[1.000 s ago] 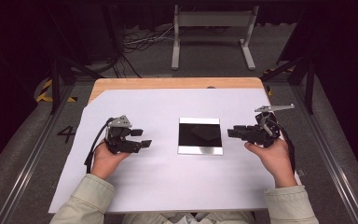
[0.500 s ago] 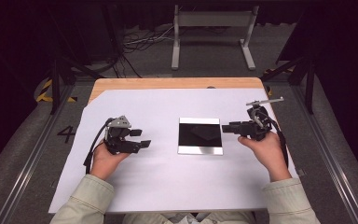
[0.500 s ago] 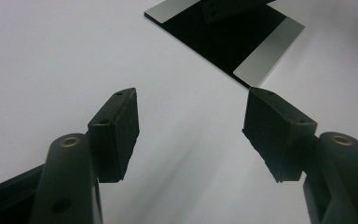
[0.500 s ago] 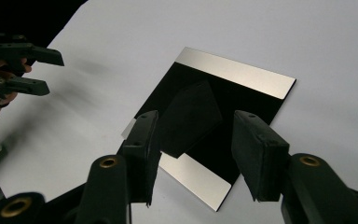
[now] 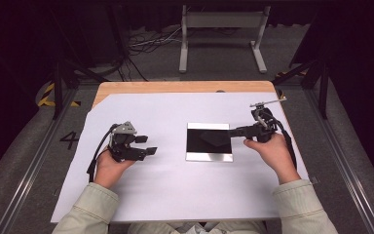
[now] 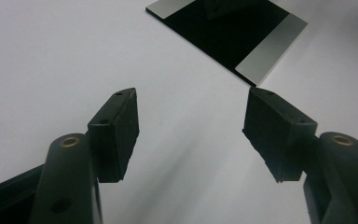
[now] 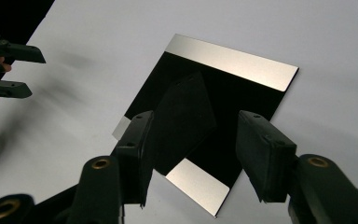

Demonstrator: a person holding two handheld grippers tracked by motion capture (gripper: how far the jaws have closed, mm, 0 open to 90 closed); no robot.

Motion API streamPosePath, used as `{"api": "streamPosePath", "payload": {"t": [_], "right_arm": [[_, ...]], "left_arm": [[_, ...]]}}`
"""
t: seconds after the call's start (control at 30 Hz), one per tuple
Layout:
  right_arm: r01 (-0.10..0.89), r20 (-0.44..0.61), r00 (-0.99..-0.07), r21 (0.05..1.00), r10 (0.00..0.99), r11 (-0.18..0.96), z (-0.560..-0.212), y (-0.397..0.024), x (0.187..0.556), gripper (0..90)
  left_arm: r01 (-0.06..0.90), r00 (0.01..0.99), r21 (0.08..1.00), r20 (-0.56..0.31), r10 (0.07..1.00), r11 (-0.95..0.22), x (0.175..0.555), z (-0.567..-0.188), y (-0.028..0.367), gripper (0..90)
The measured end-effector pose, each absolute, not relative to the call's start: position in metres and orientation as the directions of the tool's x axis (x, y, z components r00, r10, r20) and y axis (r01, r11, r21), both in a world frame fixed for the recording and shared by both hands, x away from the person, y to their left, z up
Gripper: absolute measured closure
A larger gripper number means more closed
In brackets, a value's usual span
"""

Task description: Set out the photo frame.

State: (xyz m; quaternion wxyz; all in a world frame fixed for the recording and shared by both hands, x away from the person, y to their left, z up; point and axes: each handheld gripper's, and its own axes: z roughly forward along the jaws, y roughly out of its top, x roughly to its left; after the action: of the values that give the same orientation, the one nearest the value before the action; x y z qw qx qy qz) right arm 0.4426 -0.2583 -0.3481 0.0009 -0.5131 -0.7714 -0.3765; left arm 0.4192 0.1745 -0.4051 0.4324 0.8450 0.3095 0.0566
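A square mirror-like plate [image 5: 209,142] with a dark reflection lies flat in the middle of the white sheet [image 5: 175,195]. My left gripper [image 5: 148,145] rests on the sheet to the plate's left, open and pointing toward it, with bare sheet between its pads [image 6: 193,135] and the plate [image 6: 228,32] ahead. My right gripper [image 5: 233,132] reaches in from the right, its tips at the plate's right edge. In the right gripper view its jaws [image 7: 198,156] hover open over the plate [image 7: 242,88]. They have just been opening, and nothing is gripped.
The sheet covers a wooden table [image 5: 175,87]. Behind it on the floor stand a grey metal frame [image 5: 221,29] and loose cables [image 5: 146,44]. Rails run along both sides of the table. The left gripper [image 7: 14,70] appears far left in the right gripper view.
The right hand has moved left, bringing its gripper from beside the plate to the plate's right edge, with the jaws spread wider. The left hand has stayed still.
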Motion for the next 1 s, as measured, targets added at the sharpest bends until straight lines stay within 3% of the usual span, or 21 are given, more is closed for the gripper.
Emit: {"api": "streamPosePath", "payload": {"t": [1.0], "right_arm": [[0.870,0.501,-0.427,0.454,0.752,0.191,-0.380,-0.241,0.464,43.4]], "left_arm": [[0.483,0.789,0.765,-0.170,0.590,-0.425,0.413,-0.409,0.186,35.6]]}}
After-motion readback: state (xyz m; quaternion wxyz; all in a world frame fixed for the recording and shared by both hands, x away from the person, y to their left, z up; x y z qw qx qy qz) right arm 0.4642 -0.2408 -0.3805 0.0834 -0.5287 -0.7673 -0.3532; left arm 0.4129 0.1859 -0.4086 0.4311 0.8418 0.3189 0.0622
